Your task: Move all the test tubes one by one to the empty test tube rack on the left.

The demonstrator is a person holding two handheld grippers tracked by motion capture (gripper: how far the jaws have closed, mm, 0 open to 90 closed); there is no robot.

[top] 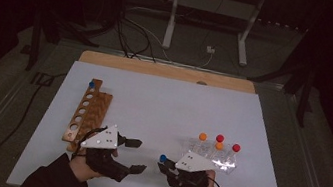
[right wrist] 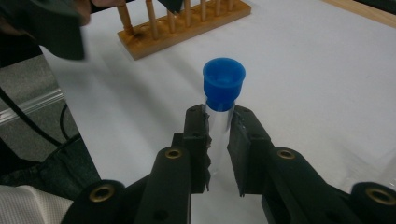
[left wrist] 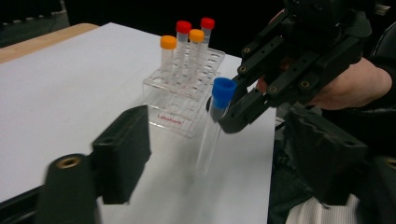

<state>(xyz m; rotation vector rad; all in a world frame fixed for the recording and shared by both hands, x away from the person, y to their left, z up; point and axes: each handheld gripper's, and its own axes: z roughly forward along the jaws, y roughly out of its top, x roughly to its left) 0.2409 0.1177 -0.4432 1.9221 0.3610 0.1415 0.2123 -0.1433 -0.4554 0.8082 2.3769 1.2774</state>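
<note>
**First onlooker:** Between the two claws, over the white table, that's where the handover looks set to happen. The right claw is clamped on a clear tube with a blue cap, jaws pinching the glass just under the cap, tube standing upright. The left claw stands apart from it, jaws spread with nothing between them.

**Second onlooker:** So how should it go?

**First onlooker:** I'd say the left one should take the tube lower down, below the right claw's jaws, and squarely across the glass. The right should let go only once that grip is firm. Then the tube goes to the wooden rack behind the left claw, I'd guess, where one blue cap already sits at the far end.

**Second onlooker:** And the clear rack?

**First onlooker:** Just beyond the right claw, with two orange-capped and two red-capped tubes in it. Keep the swing clear of those.

**Second onlooker:** Anything you can't make out?

**First onlooker:** The bottom of the tube is blurred against the table. Part of the wooden rack is covered by the left claw's grey plate, so I can't count its free holes.
</note>
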